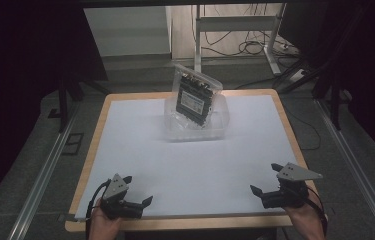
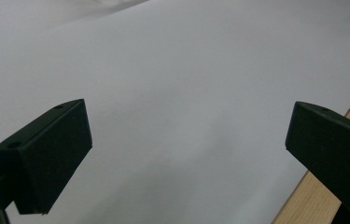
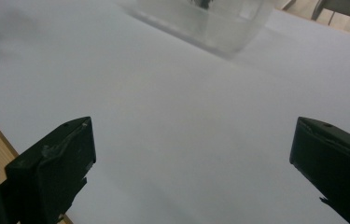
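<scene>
Step in hand: nothing is being gripped; by my reading the work is standing at its start, with both grippers waiting at the near edge of the bench (image 1: 125,150) and the reach not yet begun.
Left gripper (image 1: 136,192): it is resting low at the near left corner, jaws spread wide and holding nothing; in the left gripper view (image 2: 186,154) they are framing bare white sheet with the wooden bench edge at the right.
Right gripper (image 1: 266,178): it is sitting at the near right corner, jaws likewise wide apart and empty; in the right gripper view (image 3: 193,158) they are pointing across the sheet toward the tub.
Clear plastic tub (image 1: 220,127): it is standing toward the far middle of the bench, well apart from both grippers; its blurred near wall (image 3: 219,32) is showing at the top of the right gripper view.
Bagged dark part (image 1: 193,100): a black block sealed in a clear bag is leaning upright in the tub, its top sticking out above the rim and tilting toward the far side.
Next move calls for: a long reach forward, probably taking the bag's exposed top edge, which is looking like the easiest hold.
Care needed: the tub is looking light, so the other gripper may be needed to steady its wall while the bag is lifting out.
</scene>
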The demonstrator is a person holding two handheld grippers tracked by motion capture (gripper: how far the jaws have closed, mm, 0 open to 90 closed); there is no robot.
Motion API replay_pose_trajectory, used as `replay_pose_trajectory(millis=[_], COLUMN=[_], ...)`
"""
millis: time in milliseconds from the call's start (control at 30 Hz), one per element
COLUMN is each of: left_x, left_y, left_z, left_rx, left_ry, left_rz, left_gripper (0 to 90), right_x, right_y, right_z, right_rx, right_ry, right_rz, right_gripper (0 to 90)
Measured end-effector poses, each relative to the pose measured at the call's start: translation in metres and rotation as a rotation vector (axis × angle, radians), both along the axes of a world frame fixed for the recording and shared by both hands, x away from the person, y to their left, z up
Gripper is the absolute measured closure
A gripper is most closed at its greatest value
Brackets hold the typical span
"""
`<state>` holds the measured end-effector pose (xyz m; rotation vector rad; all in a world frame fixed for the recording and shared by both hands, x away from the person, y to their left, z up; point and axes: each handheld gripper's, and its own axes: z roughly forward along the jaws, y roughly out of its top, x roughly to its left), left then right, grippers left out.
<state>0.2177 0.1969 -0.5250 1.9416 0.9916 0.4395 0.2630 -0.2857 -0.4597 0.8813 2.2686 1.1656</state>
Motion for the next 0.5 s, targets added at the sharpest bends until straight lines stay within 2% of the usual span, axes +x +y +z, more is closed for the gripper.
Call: replay_pose_trajectory(millis=[67,233,333,500], left_x=[0.000,0.001,0.001,0.001], left_y=[0.000,-0.001,-0.001,-0.002], left_z=[0.000,-0.001,-0.001,-0.001], left_rx=[0.007,0.032,0.032,0.037], left_ry=[0.000,0.000,-0.001,-0.003], left_rz=[0.002,0.017,0.016,0.015], left_gripper=[0.0,0.0,0.0,0.0], right_x=[-0.002,-0.006,-0.008,-0.008], right_y=[-0.004,-0.012,-0.014,-0.014], right_z=[-0.006,-0.017,-0.025,-0.028], right_rx=[-0.013,-0.009,-0.025,-0.056], right_ry=[0.007,0.021,0.046,0.056], right_rz=[-0.011,-0.029,-0.030,-0.025], right_gripper=[0.0,0.0,0.0,0.0])
